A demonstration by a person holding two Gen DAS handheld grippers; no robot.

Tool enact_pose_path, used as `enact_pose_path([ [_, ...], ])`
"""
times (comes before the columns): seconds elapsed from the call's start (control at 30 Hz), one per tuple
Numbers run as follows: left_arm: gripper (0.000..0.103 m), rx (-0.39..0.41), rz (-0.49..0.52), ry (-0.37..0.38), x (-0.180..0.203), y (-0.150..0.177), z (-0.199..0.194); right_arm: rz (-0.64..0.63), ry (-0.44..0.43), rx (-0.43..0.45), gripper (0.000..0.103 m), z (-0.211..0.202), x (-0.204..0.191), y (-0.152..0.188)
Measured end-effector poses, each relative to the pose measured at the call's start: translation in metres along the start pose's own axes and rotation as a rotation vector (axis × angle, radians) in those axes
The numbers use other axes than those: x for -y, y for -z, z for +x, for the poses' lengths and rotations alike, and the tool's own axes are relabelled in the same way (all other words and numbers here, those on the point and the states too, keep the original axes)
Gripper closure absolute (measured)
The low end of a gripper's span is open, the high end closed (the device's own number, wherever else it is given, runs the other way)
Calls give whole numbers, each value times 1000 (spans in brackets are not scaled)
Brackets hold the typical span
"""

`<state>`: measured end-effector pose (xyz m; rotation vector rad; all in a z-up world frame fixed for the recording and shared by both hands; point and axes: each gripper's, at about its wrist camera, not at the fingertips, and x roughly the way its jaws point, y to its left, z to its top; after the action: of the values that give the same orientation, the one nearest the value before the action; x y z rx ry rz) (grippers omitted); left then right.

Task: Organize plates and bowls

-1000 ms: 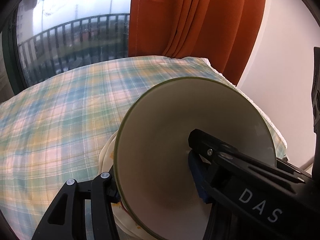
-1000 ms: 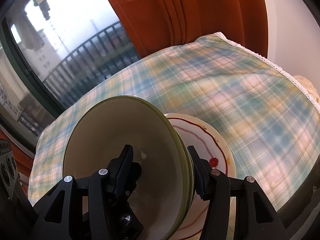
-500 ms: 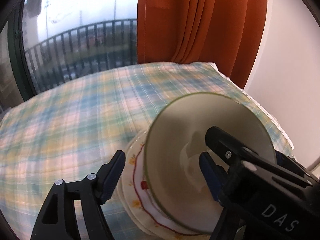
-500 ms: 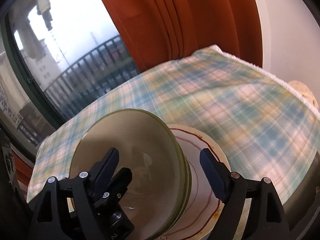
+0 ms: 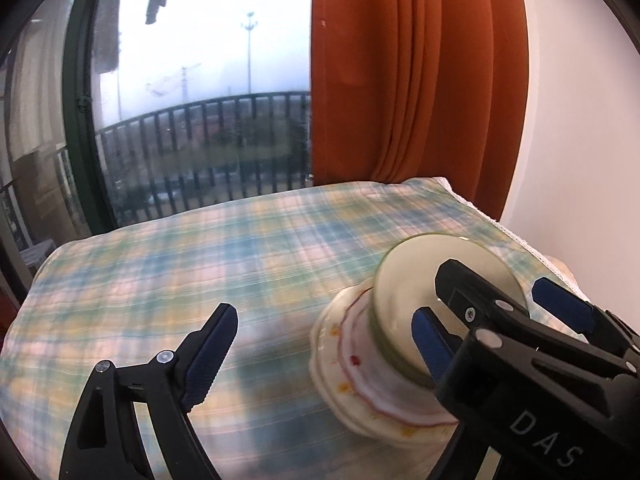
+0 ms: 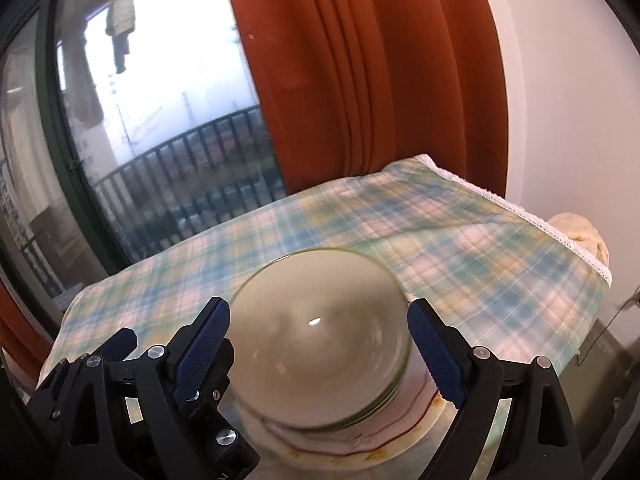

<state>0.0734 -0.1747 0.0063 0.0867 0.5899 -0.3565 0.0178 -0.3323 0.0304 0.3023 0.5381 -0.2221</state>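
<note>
A cream bowl with a green rim (image 6: 320, 328) sits stacked on a white plate with a red wavy line (image 6: 360, 444) on the plaid tablecloth. In the left wrist view the bowl (image 5: 408, 280) and plate (image 5: 360, 372) lie at the lower right. My right gripper (image 6: 319, 344) is open, its fingers on either side of the bowl and apart from it. My left gripper (image 5: 324, 344) is open, pulled back, with the stack between its fingers but apart from them. The other gripper (image 5: 520, 344) shows there in front of the bowl.
The plaid cloth (image 5: 200, 272) covers a table whose lace-trimmed right edge (image 6: 540, 224) drops off. An orange curtain (image 5: 400, 80) and a window with a railing (image 5: 200, 140) stand behind. A white wall (image 6: 568, 100) is at the right.
Both grippers have let go of the bowl, opened wide and drawn back. The bowl went from tilted to resting on the plate.
</note>
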Motion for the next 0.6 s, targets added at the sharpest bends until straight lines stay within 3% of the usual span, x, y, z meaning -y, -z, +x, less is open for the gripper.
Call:
enact_pose_path([
  [0.6,6,57,-99,-194,-106,69,-56,-153,-163,-16,10,-23,-95,68],
])
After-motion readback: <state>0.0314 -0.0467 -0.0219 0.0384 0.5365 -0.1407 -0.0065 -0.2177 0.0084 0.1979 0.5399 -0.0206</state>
